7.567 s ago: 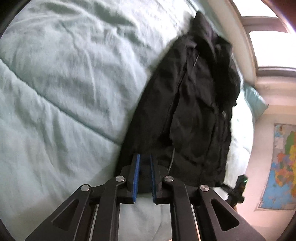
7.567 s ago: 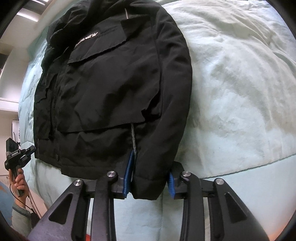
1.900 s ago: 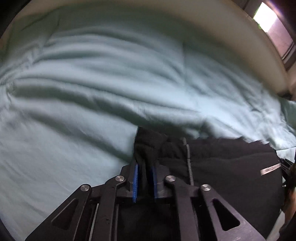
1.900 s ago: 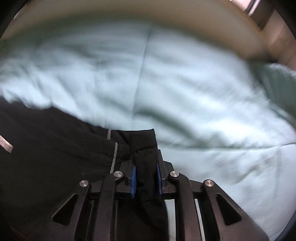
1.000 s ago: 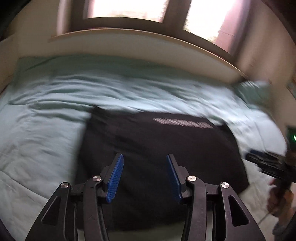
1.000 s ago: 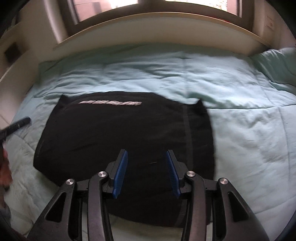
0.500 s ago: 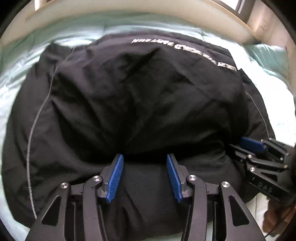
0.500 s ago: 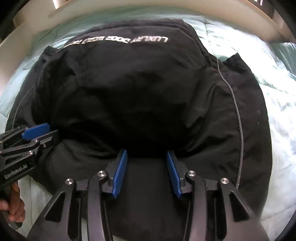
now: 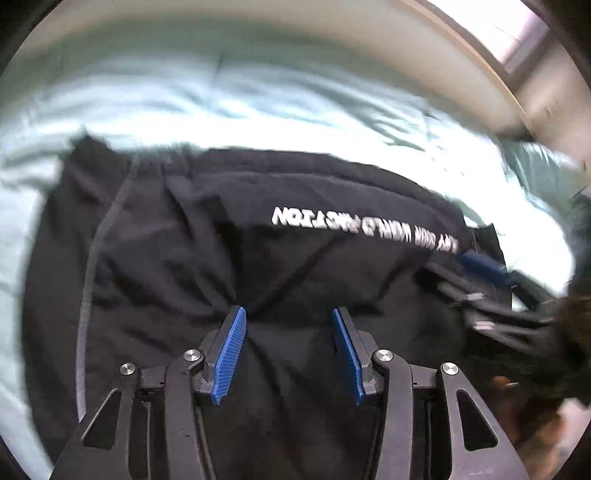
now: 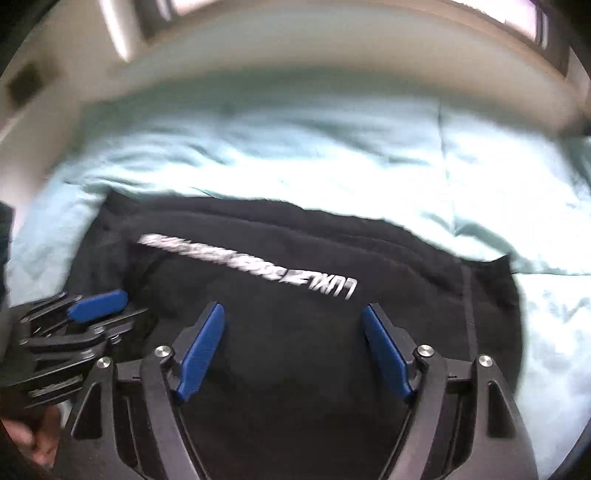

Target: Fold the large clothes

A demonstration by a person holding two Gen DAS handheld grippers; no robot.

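Note:
A black jacket [image 9: 229, 258] with white lettering lies folded on a pale green duvet [image 9: 258, 110]; it also shows in the right wrist view [image 10: 295, 295]. My left gripper [image 9: 288, 325] is open and empty, low over the jacket's near part. My right gripper [image 10: 293, 328] is open wide and empty, also just over the jacket. The right gripper shows blurred at the right in the left wrist view [image 9: 487, 288]. The left gripper shows at the left in the right wrist view [image 10: 85, 317].
The duvet [image 10: 332, 140] covers the bed around the jacket. A beige headboard ledge [image 10: 295, 48] and a window [image 9: 509, 33] run along the far side. A green pillow [image 9: 535, 162] lies at the far right.
Both grippers have pulled back and tilted up since half a second ago, so more duvet shows beyond the jacket. The right gripper's jaws have spread wider. Both stay empty.

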